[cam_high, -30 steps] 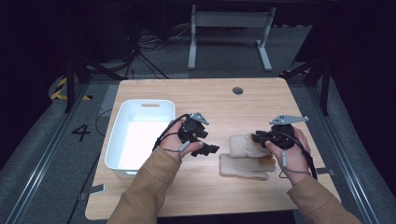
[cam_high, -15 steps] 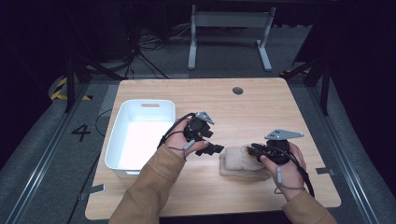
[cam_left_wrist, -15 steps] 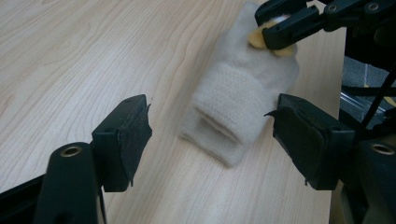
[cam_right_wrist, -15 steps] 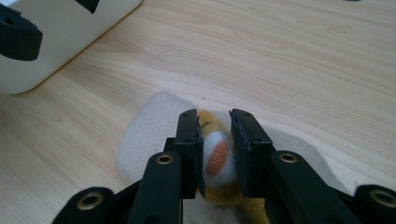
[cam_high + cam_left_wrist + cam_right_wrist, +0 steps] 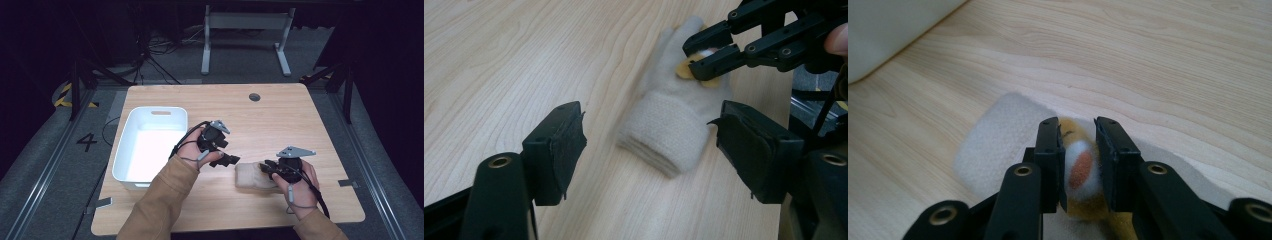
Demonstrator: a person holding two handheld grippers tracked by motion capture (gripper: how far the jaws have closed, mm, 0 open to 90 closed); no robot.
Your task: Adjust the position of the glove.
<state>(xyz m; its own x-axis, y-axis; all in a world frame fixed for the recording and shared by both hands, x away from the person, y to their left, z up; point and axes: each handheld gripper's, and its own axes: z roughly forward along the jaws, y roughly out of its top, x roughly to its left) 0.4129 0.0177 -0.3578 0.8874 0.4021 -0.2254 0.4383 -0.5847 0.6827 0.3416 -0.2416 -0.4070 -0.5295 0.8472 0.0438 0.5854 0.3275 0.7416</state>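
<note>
Right tongs (image 5: 266, 169) at the near right of the tabletop (image 5: 280, 115), about 5 o'clock from its centre; jaws clamped on a small yellow, white and orange tuft (image 5: 1079, 170) that sits on the beige knit glove (image 5: 250, 176). In the right gripper view the tuft is squeezed between the two black pads (image 5: 1054, 160), with the glove's pale cuff spreading toward 10 o'clock beyond them. Glove lies flat on the wood, cuff end pointing toward the left tongs (image 5: 231, 160), finger end under the right tongs. Left tongs hover just beside the cuff, at roughly 9 o'clock from the glove; jaws wide apart, nothing between them. In the left gripper view the cuff sits framed between the two spread pads (image 5: 559, 145), apart from both, and the right tongs show at 1 o'clock gripping the tuft. Farther off, at 9 to 10 o'clock on the tabletop, a white plastic bin (image 5: 131, 145) with a handle slot in its far wall. On the floor left of the tabletop, a painted numeral "4" (image 5: 86, 142); beyond it yellow-black hazard tape (image 5: 67, 96). No other writing legible.
</note>
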